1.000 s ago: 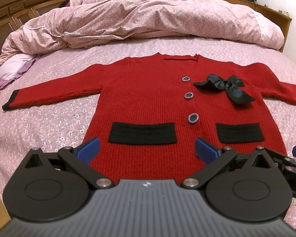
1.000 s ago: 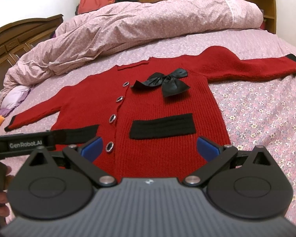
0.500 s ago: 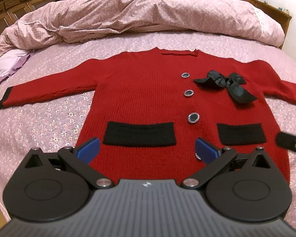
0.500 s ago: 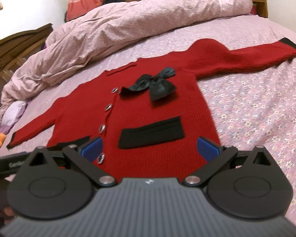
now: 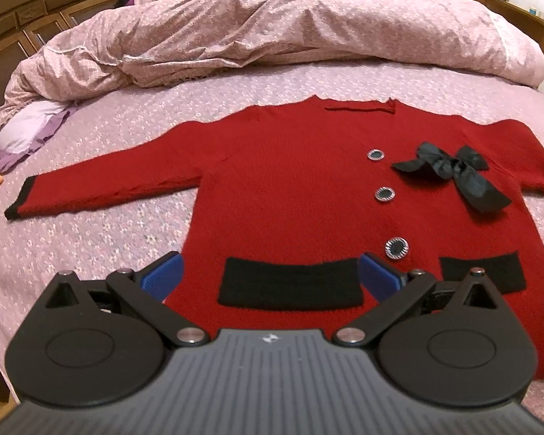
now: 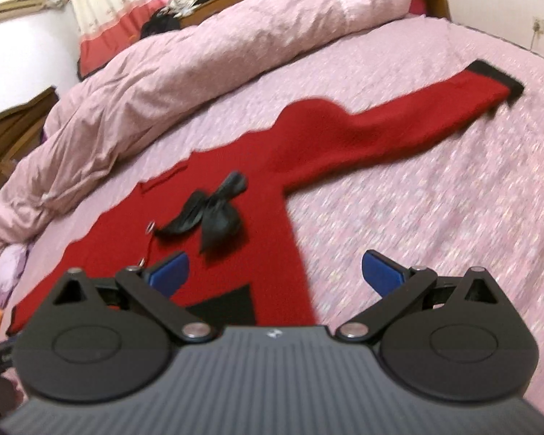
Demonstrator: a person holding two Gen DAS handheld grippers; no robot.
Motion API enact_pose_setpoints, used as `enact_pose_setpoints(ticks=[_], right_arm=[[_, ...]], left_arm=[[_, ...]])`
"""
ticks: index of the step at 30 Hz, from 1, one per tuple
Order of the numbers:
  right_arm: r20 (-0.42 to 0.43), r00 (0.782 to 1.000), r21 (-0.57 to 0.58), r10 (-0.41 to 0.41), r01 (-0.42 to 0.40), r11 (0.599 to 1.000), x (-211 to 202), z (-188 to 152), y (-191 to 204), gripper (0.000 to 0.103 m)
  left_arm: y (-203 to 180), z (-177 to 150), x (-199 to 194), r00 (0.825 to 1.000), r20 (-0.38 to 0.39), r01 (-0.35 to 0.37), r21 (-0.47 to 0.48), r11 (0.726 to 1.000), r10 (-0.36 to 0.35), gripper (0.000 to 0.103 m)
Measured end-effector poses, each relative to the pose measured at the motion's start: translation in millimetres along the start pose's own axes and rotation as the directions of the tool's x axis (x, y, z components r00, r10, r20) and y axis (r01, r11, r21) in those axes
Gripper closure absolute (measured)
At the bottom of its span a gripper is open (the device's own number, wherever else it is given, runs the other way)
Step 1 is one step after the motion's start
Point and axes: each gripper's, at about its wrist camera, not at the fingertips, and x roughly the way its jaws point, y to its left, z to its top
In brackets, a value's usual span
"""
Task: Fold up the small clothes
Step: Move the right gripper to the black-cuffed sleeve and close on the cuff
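Cardigan (image 5: 301, 188) flat, both jaws wide open, empty

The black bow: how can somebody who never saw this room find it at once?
Find the red cardigan spread flat on the pink bed. On its chest, beside the top buttons, lies the black bow, the only shiny, knotted black piece; the other black parts are flat knitted trim.
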Motion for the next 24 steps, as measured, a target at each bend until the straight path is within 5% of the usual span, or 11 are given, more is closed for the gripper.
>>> enact_pose_setpoints(ticks=[11, 20, 24], right_arm=[[0.071, 0.972, 0.021, -0.224, 0.223, 0.975, 41.0, 63.4, -77.7, 0.0], [0.06, 0.939, 0.065, -0.338, 0.335, 0.94, 78.3, 100.1, -133.1, 0.0], [0.062, 0.943, 0.137, -0.327, 0.316, 0.939, 89.1, 111.9, -155.4, 0.0]], left_arm=[[9.3, 15.3, 22.0, 0.999, -0.018, -0.028, -0.003, 1.0, 0.028, 0.0], [-4.6, 36.1, 57.2, 0.999, -0.043, -0.009, 0.038, 0.999, 0.01, 0.0], [-9.6, 46.9, 72.8, 0.998, -0.055, 0.021, 0.029, 0.999, -0.019, 0.0]])
